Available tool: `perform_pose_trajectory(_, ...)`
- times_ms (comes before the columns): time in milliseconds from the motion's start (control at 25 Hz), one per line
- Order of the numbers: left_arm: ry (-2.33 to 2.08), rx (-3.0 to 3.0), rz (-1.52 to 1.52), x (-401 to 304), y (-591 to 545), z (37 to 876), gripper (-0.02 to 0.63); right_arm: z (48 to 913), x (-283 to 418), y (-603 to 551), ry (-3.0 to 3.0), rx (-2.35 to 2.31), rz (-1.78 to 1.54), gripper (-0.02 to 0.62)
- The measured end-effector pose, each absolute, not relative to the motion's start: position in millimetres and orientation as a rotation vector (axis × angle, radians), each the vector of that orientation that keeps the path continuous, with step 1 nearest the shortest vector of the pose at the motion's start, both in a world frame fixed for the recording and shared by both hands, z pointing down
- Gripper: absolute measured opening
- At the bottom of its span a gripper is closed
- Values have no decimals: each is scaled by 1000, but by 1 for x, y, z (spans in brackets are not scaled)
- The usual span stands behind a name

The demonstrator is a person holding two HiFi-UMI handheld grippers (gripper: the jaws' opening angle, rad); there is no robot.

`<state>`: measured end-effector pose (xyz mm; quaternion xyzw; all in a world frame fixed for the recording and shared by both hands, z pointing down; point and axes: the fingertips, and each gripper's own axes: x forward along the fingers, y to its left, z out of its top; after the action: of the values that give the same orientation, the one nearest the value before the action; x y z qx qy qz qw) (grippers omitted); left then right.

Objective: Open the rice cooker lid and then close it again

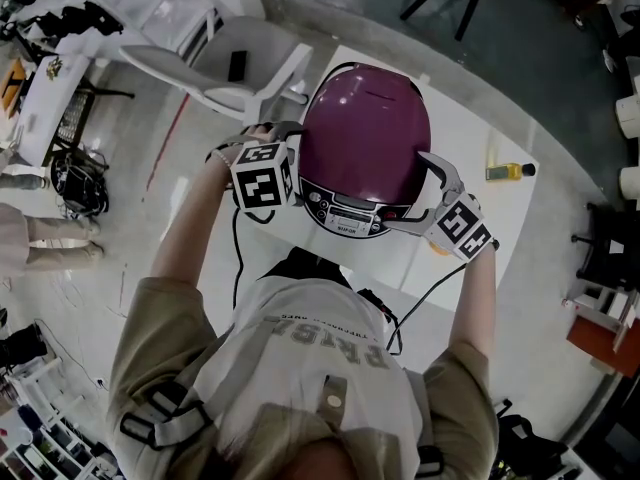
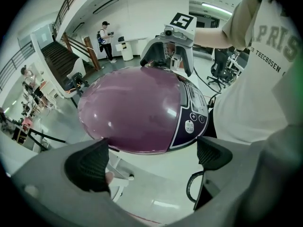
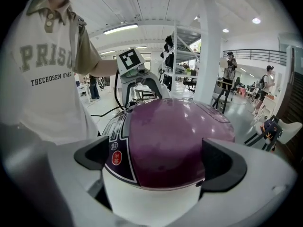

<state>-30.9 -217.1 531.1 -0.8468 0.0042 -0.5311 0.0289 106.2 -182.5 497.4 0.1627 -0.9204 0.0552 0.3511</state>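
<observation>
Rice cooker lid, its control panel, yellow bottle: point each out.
rice cooker lid (image 1: 365, 118), head view, middle of purple dome.
control panel (image 1: 348, 213), head view, front face centre.
yellow bottle (image 1: 503, 172), head view, its body.

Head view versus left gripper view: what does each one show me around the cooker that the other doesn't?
Head view only: the yellow bottle on the table to the right of the cooker, and the white chair beyond it.
Left gripper view only: the left tongs with jaws apart and nothing between them, plus a staircase and a standing person in the background.
Both: the purple cooker with its lid down, its control panel, and the right tongs by it.
</observation>
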Motion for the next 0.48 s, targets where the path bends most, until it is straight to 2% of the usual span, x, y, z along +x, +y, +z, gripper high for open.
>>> perform_pose_trajectory(480,-111,-2420,-1750,-41,-217,536,591,498,110,-180,-2327,318,159,581)
